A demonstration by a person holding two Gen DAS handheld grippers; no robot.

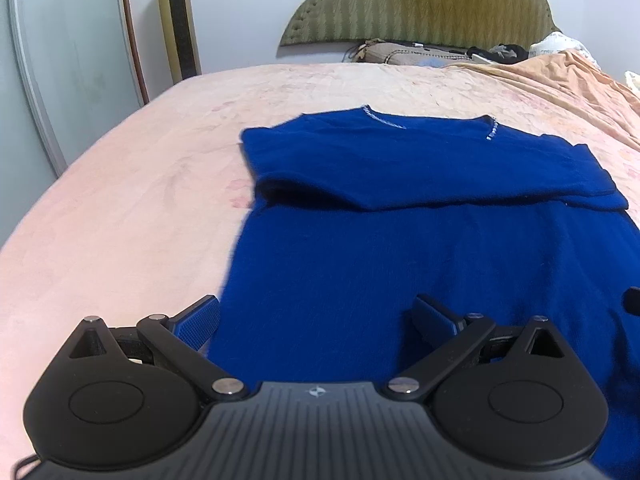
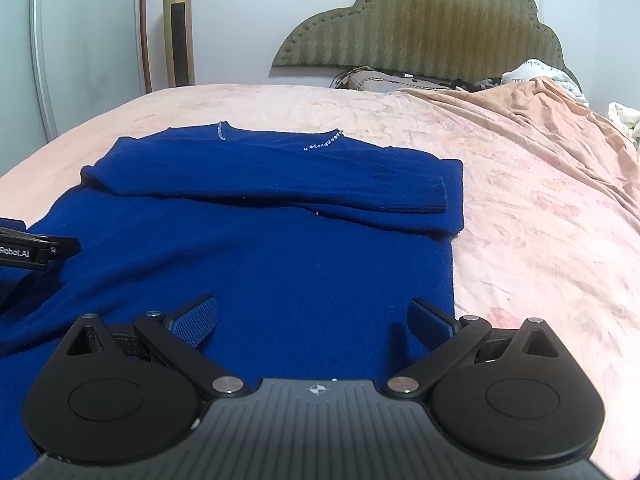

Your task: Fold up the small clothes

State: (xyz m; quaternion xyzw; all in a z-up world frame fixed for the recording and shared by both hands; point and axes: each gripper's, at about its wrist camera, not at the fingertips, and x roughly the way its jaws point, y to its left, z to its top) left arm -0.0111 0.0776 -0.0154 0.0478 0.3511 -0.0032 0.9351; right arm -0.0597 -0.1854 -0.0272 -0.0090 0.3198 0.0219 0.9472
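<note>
Sleeves lie folded across the blue sweater (image 2: 256,240) spread mid-bed (image 2: 540,200); my left gripper (image 1: 316,320) and right gripper (image 2: 312,316) hover spread and empty at its hem, probably untouched; body fold remains.

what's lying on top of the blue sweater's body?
Both sleeves lie folded across the upper chest of the blue sweater, one cuff showing near its right edge. The chest beneath them is hidden. Both grippers are open, holding nothing.

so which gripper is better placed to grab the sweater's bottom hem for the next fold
Neither clearly: the left gripper is open over the blue sweater at its left edge, the right gripper open at its right edge. Probably both together.
</note>
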